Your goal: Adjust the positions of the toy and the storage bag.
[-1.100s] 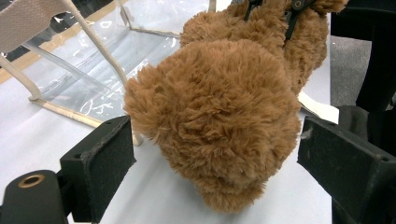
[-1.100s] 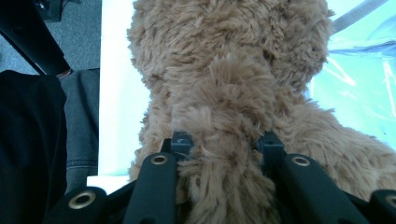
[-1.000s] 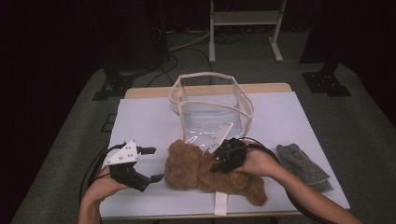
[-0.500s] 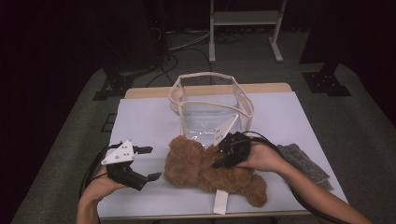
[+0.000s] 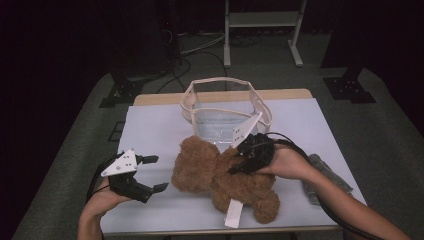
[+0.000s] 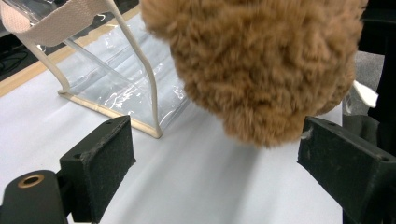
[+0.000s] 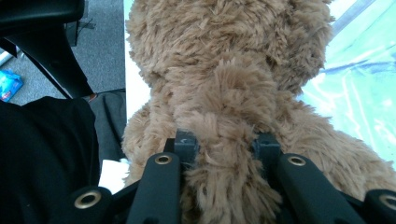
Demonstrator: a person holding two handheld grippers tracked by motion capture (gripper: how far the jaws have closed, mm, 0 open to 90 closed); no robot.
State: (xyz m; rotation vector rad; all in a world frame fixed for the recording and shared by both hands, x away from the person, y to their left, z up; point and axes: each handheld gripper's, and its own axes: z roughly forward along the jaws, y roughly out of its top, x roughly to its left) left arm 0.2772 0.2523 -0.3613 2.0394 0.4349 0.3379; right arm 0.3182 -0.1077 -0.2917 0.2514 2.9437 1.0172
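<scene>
Lifted slightly since a second ago, the right claw (image 5: 239, 162) now carries the fluffy brown teddy bear's (image 5: 220, 177) upper body off the white counter (image 5: 150, 130), its jaws pinched into a tuft of fur at the back of the bear's neck. The toy lies across the counter's near half, head toward 9 o'clock, legs and white tag trailing toward 5 o'clock, just short of the clear plastic tote bag with cream webbing trim (image 5: 225, 107) standing open at 12 o'clock. The left claw (image 5: 152, 173) hovers at 9 o'clock, jaws wide apart and empty, beside the bear's head. A clean lift likely calls for rising high enough to clear the bag's rim, with the free claw steadying the opening. A grey cloth (image 5: 327, 175) lies at 3 o'clock.
</scene>
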